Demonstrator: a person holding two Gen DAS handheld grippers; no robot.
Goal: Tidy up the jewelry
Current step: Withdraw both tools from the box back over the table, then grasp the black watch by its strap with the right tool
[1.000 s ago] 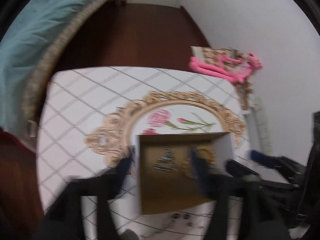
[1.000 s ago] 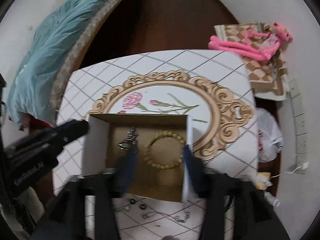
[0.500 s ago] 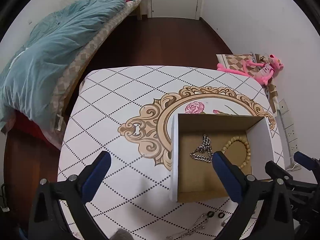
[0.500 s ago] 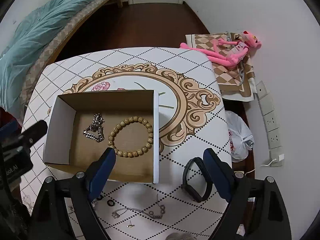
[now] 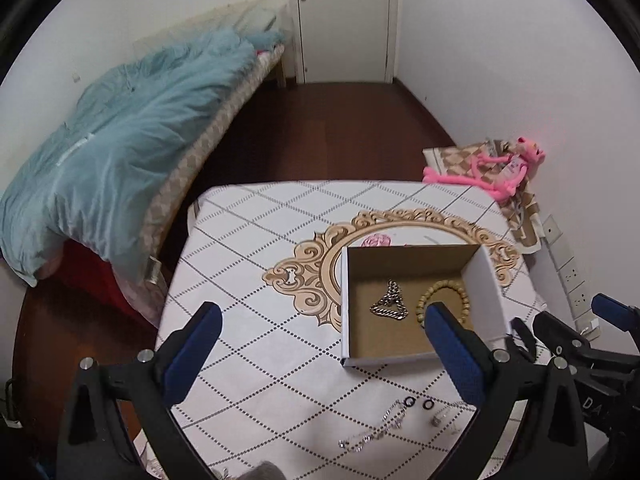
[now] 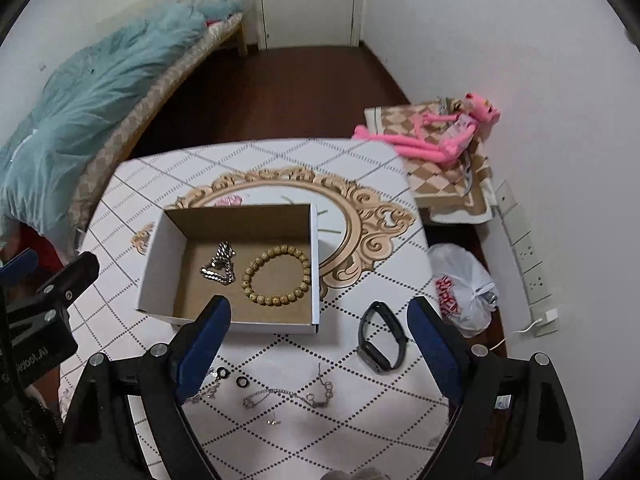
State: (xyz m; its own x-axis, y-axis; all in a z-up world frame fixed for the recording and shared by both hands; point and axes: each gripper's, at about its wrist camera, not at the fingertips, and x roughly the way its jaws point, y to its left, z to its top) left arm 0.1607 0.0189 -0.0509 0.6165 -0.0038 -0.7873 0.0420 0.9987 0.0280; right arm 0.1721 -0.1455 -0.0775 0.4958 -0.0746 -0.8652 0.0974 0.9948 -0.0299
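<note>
An open cardboard box [image 6: 168, 240] [image 5: 490, 280] stands on the table and holds a silver chain [image 6: 218, 266] [image 5: 390, 304] and a wooden bead bracelet [image 6: 278, 276] [image 5: 440, 294]. In front of the box lie two black rings [image 6: 232, 376] [image 5: 418, 403], a thin silver chain [image 6: 288, 394] [image 5: 372, 430], a small stud [image 6: 274, 422] and a black watch band [image 6: 380, 338]. My left gripper [image 5: 324, 346] is open and empty above the table, left of the box. My right gripper [image 6: 320, 340] is open and empty above the loose pieces.
The table [image 6: 360, 160] has a white checked cloth with a gold oval frame print. A bed with a teal blanket [image 6: 80, 92] is at the left. A pink plush toy [image 6: 432, 132] and a white plastic bag [image 6: 460, 288] lie by the right wall.
Both grippers have pulled back and up from the box and opened wide. The views now take in more of the table and room. The box's contents have not moved.
</note>
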